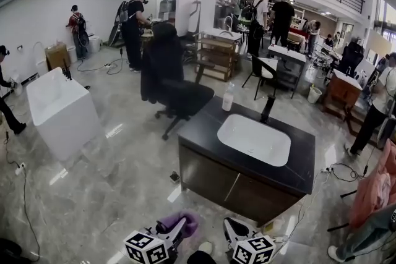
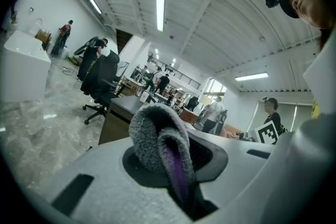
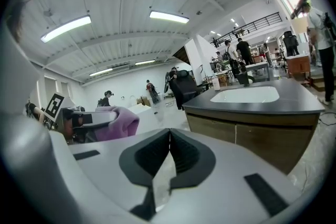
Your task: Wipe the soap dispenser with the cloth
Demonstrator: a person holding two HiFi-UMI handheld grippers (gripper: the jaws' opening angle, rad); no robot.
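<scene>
At the left, low in the head view, the left gripper (image 1: 173,230) was clamped on a purple and grey cloth (image 2: 157,136), a fleecy fold of it bulging up out of the jaws. The cloth looked soft and limp, likely to drape round whatever it was pressed against. Further along, well apart from both grippers, the soap dispenser (image 1: 228,97) stood on the far left corner of the dark counter (image 1: 204,133). It seemed a light, pale plastic bottle, probably smooth and easy to tip or slide under a wipe, so the body rather than the narrow pump top seemed the better place to steady it. It stood upright with its long axis vertical and the pump end uppermost. Which way the spout faced was too small to tell. Just right of the left one, the right gripper (image 3: 169,139) had its jaws pressed together with nothing between them. Beyond it on the counter were the black tap (image 1: 267,108) and the white basin (image 1: 244,148).
</scene>
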